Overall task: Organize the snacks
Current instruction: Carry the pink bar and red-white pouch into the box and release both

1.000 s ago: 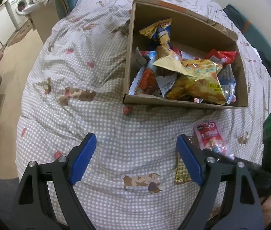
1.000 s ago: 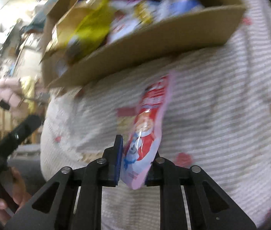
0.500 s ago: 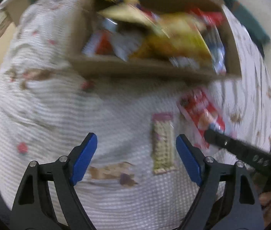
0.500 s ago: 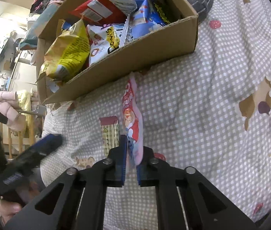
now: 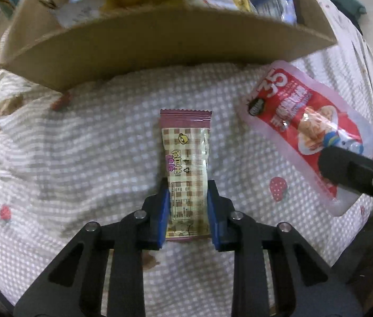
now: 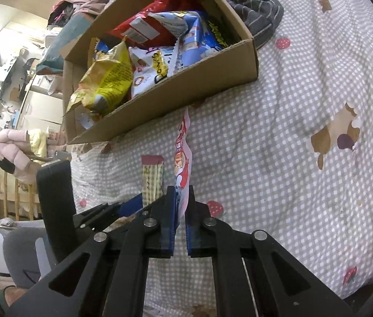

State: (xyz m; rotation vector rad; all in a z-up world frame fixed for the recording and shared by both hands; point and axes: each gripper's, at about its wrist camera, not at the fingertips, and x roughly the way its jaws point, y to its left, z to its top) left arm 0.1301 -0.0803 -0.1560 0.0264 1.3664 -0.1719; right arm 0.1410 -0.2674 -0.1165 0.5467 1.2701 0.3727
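A cardboard box (image 5: 160, 42) full of snack bags stands on the checked bedspread; it also shows in the right wrist view (image 6: 176, 97). My left gripper (image 5: 187, 206) is shut on a purple-and-cream checked snack bar (image 5: 185, 163) that lies on the bedspread in front of the box. My right gripper (image 6: 181, 211) is shut on the lower end of a red-and-pink snack pouch (image 6: 182, 153), held edge-on. In the left wrist view the pouch (image 5: 308, 129) sits right of the bar, with a right gripper finger (image 5: 345, 169) over it.
A grey striped cloth (image 6: 250, 13) lies behind the box's far corner. The checked bedspread (image 6: 305, 92) stretches out to the right of the box. Room furniture and clutter (image 6: 14, 79) show beyond the bed on the left.
My left gripper has moved forward and down to the snack bar and shut on it. My right gripper still holds the pouch, with the box a little closer.
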